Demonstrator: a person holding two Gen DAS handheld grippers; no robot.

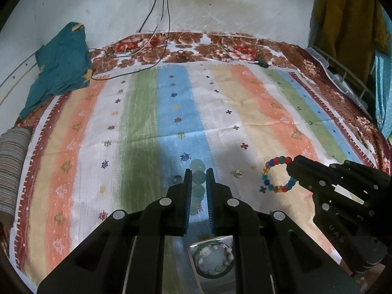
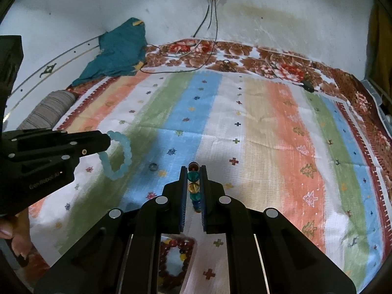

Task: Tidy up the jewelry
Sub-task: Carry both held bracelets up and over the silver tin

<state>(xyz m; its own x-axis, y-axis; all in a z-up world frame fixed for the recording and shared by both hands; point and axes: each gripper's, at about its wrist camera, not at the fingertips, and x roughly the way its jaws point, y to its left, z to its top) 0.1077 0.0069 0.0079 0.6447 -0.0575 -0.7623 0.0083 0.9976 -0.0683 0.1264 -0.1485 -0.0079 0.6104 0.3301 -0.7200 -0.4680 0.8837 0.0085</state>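
Holding one bracelet apiece, both hands are mid-carry above the bed. The left hand-held gripper (image 1: 199,176) is pinched nearly closed on a pale aqua bead bracelet (image 2: 117,155), which hangs as a loop from its tips; the right hand-held gripper (image 2: 193,174) is clamped on a multicoloured bead bracelet (image 1: 278,174) in the same way. Neither loop seems to touch the striped bedspread (image 1: 147,112).

At six o'clock in each wrist view, under the gripper bodies, sit what look like clear trays: one with a green bangle and a white bead bracelet (image 1: 215,259), one with a dark red bead bracelet (image 2: 175,259). I judge the step to be transport, with sorting into these containers the likely aim. The next move calls for bringing each loop over its container, lowering it and opening the jaws without the beads snagging.

Further out lie a small dark bead (image 2: 153,167) and a tiny gold piece (image 1: 237,173), perhaps an earring, too small to tell. At twelve o'clock, cables (image 1: 159,24) trail down the wall. The container rims are cut off by the grippers, so their shape is uncertain.
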